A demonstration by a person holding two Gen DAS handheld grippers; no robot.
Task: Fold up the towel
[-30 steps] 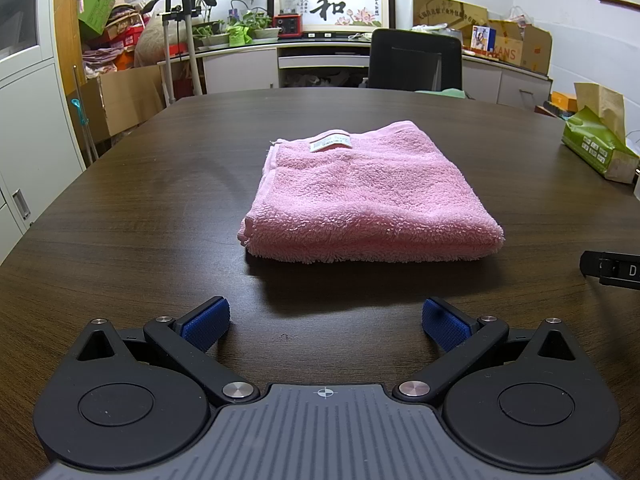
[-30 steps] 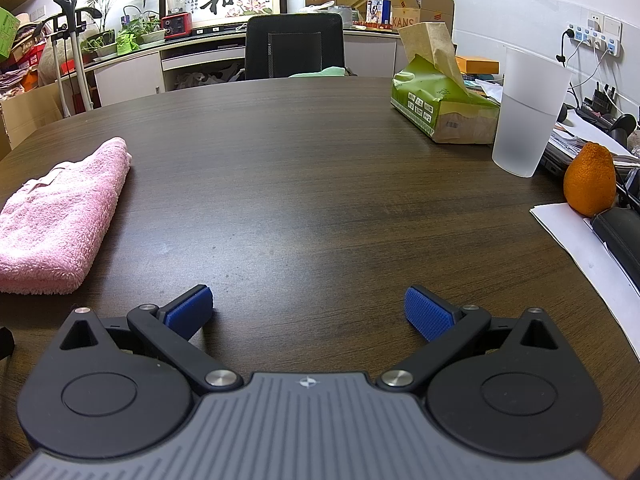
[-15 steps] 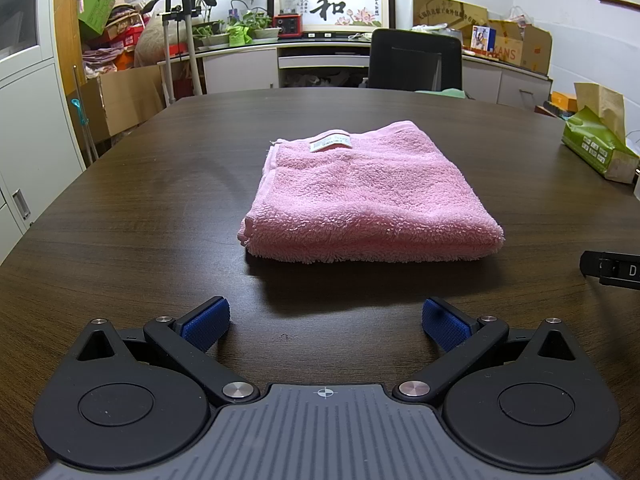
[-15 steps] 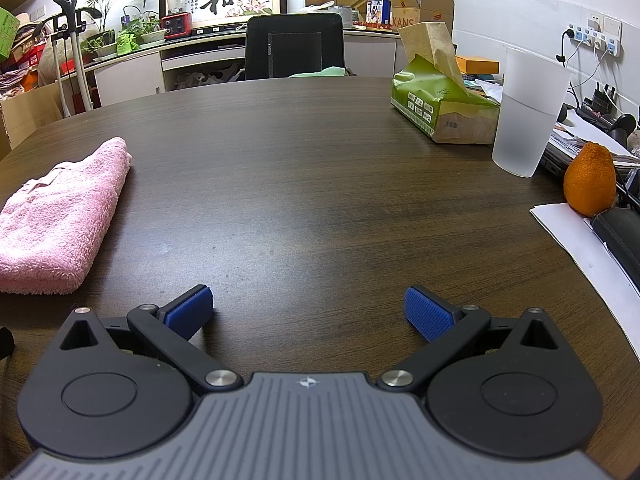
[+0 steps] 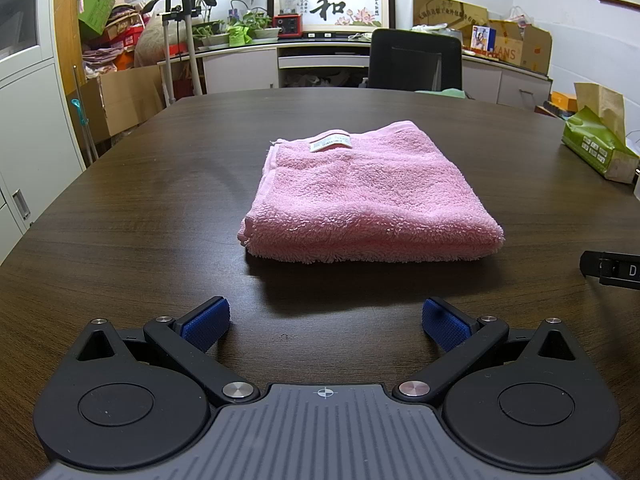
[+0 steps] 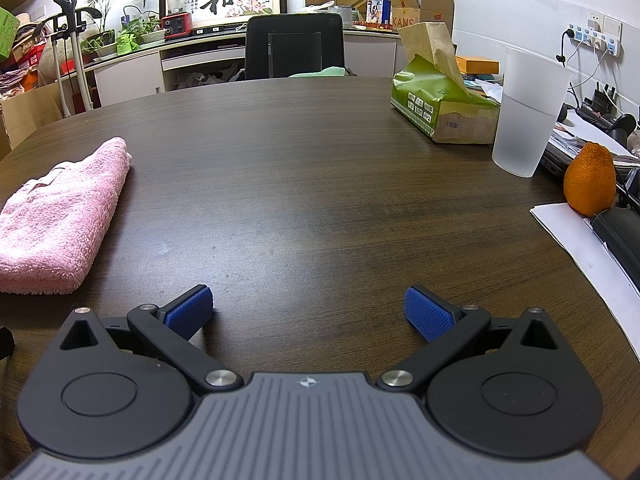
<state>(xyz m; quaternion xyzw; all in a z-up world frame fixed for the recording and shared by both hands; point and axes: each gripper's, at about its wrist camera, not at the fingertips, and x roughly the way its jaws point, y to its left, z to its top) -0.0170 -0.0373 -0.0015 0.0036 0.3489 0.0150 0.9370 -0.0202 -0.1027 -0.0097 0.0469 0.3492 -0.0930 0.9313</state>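
We see the pink towel (image 5: 368, 196) lying folded flat on the dark desk (image 5: 160, 200), just ahead of our left gripper (image 5: 326, 322), whose jaws stand wide apart and empty. Our right gripper (image 6: 308, 312) sits to the towel's right, jaws equally spread, holding nothing, facing bare desk.

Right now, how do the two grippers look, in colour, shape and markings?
Both look alike. The left gripper and the right gripper each have a grey ribbed body with a small crosshair mark, two round black discs at the sides, black link arms with silver pins, and blue textured pads on the fingertips. No cables or sleeves show.
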